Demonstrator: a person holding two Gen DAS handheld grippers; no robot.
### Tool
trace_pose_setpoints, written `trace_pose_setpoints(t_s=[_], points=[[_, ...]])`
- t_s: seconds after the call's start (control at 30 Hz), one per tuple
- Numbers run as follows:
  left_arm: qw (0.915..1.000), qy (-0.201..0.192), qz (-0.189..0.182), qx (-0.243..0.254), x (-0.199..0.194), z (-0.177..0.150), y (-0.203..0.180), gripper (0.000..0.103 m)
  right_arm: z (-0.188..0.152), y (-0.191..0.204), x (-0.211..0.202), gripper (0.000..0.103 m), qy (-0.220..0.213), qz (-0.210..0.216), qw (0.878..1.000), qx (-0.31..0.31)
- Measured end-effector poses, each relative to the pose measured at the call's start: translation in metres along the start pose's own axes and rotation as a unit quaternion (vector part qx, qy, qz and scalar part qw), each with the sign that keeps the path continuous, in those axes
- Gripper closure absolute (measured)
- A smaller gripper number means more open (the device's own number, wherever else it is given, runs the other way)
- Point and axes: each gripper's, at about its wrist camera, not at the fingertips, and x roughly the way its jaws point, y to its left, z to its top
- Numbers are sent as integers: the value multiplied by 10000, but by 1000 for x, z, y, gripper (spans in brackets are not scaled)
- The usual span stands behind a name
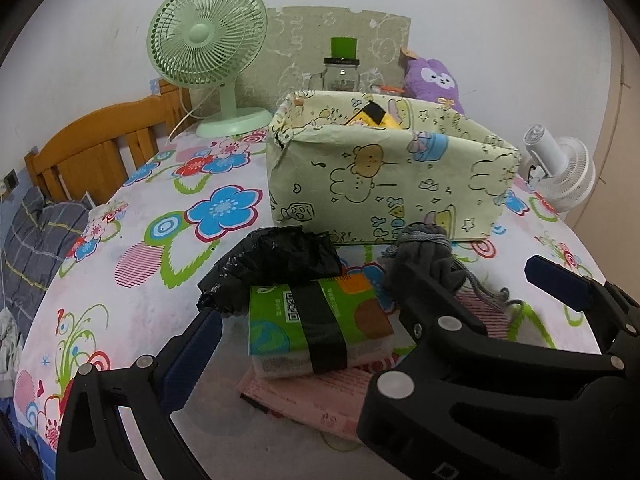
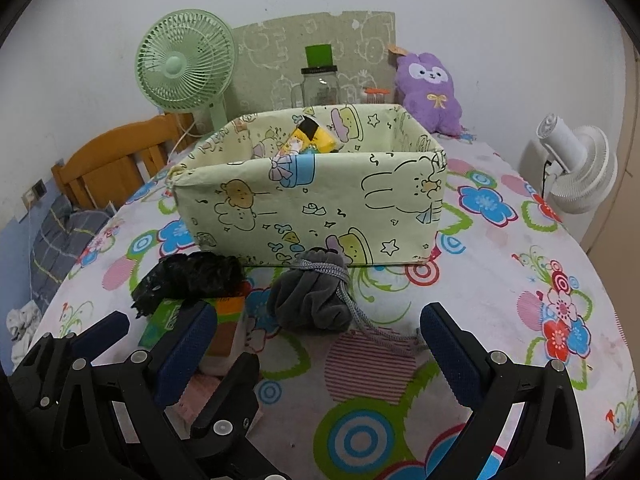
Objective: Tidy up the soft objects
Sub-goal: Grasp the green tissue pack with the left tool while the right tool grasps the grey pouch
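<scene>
A crumpled black plastic bag point(image 1: 272, 260) lies on a green tissue packet point(image 1: 316, 328), left of a grey drawstring pouch point(image 2: 316, 296), before a cartoon-print fabric box point(image 2: 312, 196).

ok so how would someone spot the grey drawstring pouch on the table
Start at the big pale yellow cartoon-print fabric box on the flowered tablecloth. Just before its front wall sits a crumpled grey velvet pouch, cinched by a grey cord. Unlike the shiny black plastic bag to its left, it is matte and corded.
</scene>
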Motion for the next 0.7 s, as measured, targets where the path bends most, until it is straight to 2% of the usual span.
trace_pose_setpoints(t_s=[0.23,0.3,0.37,0.63,0.7], points=[[9998,180,53,-105,16,3,4,11,5,0,16,0,150,10,9999,10],[9996,234,53,-129,19,4,5,20,5,1,20,0,185,18,9998,3],[9993,324,21,-179,23,4,7,26,5,1,23,0,226,28,9997,3],[9994,320,63,-123,25,5,4,27,8,1,39,12,486,21,9988,65],[9992,363,97,-128,27,5,4,27,8,2,43,20,530,28,9986,28]])
